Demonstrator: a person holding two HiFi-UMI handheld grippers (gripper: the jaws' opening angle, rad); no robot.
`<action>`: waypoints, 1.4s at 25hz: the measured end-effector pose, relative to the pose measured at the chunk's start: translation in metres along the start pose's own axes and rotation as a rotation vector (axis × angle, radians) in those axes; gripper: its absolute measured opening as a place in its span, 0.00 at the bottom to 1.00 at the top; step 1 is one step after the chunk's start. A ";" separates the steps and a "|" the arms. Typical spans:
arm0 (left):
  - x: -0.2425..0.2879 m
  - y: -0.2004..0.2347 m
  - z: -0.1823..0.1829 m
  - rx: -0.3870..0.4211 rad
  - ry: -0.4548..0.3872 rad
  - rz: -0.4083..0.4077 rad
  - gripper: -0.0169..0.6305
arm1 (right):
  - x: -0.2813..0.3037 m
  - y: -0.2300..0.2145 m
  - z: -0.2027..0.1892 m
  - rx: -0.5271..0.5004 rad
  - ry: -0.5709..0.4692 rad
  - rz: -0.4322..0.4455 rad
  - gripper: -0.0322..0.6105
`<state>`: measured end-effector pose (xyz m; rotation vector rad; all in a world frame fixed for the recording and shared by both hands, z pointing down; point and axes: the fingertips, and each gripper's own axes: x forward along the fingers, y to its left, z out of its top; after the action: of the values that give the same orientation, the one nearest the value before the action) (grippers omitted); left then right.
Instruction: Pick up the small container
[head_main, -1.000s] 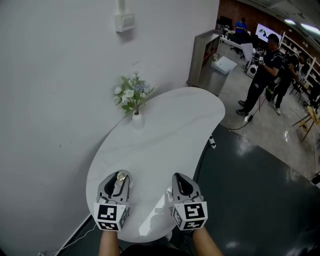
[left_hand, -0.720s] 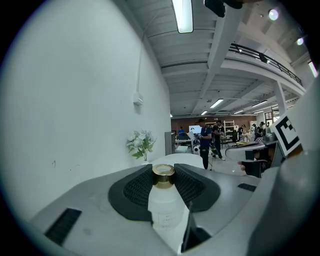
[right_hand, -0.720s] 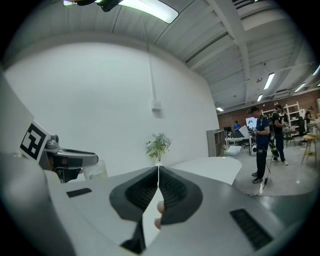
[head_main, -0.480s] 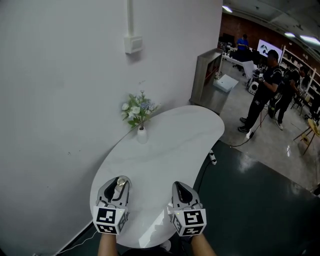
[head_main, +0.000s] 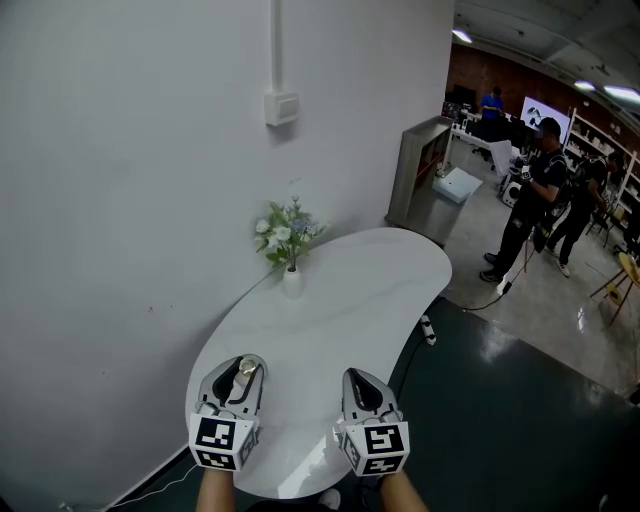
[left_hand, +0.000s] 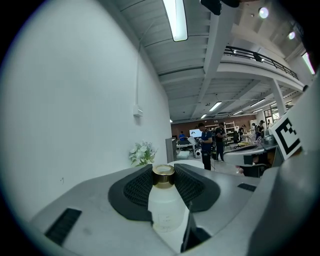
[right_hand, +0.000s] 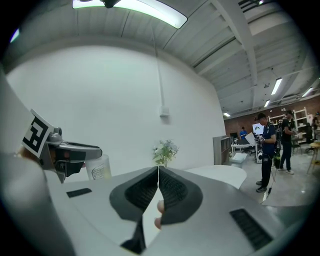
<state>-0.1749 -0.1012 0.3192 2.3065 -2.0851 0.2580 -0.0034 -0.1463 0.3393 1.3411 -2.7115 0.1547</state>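
Note:
The small container (left_hand: 163, 202) is a frosted white bottle with a gold cap. My left gripper (left_hand: 163, 181) is shut on it, with a dark pad pressed against each side of it. In the head view the left gripper (head_main: 243, 368) hangs above the near end of the white table (head_main: 330, 300), the gold cap (head_main: 246, 366) showing between its jaws. From the right gripper view the bottle (right_hand: 98, 168) shows at left, lifted off the table. My right gripper (right_hand: 158, 181) is shut with nothing in it, and in the head view the right gripper (head_main: 360, 380) hangs beside the left one.
A small white vase of flowers (head_main: 288, 245) stands at the table's wall side. A grey cabinet (head_main: 424, 180) stands beyond the far end. Two people (head_main: 540, 195) stand on the shiny floor at right. A wall box (head_main: 283, 107) sits above the table.
The head view has tilted upward, so the table and vase sit lower in frame. Both grippers keep their places, and the left one still holds the bottle.

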 end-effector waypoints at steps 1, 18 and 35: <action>-0.002 0.000 0.001 0.002 -0.001 0.003 0.24 | -0.001 0.001 0.001 -0.002 -0.001 0.000 0.15; -0.019 0.003 0.011 0.008 -0.029 0.018 0.24 | -0.010 0.002 0.011 -0.038 -0.014 -0.021 0.15; -0.019 -0.005 0.015 0.028 -0.033 0.010 0.24 | -0.014 -0.005 0.008 -0.042 -0.012 -0.017 0.15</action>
<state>-0.1696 -0.0841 0.3024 2.3320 -2.1223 0.2524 0.0085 -0.1398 0.3293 1.3573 -2.6970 0.0885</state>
